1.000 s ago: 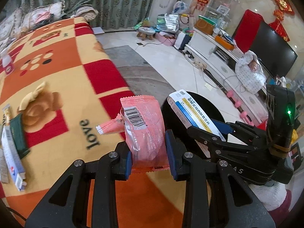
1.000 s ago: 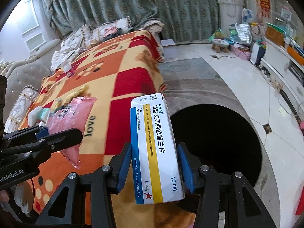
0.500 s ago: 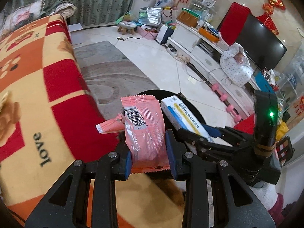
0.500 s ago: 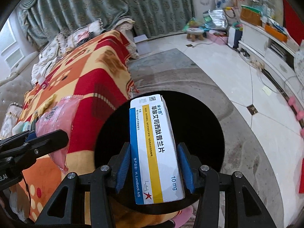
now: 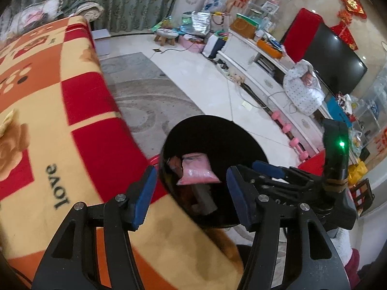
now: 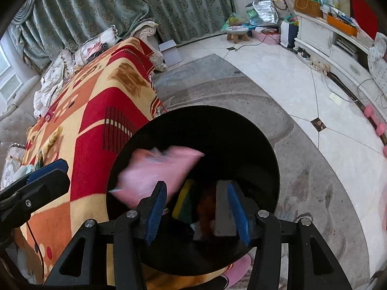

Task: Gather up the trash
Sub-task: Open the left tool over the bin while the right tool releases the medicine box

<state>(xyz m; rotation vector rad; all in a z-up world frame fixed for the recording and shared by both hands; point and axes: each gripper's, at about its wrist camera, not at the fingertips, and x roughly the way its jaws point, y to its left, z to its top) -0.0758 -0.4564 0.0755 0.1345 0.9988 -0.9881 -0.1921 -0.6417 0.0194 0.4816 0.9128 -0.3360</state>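
A round black trash bin stands on the floor beside the blanket-covered sofa; it also shows in the right wrist view. My left gripper is open and empty above the bin's near rim. A pink snack wrapper is inside the bin's mouth; in the right wrist view the wrapper is blurred in motion. My right gripper is open and empty over the bin. The medicine box lies down inside with other trash.
A red, orange and yellow blanket covers the sofa on the left. A grey rug lies under the bin. A white TV cabinet with a black TV lines the right wall. Pink dumbbells lie on the floor.
Both grippers opened over the bin. The pink wrapper and the medicine box dropped out of the jaws into the bin. Both grippers moved further over the bin's mouth.
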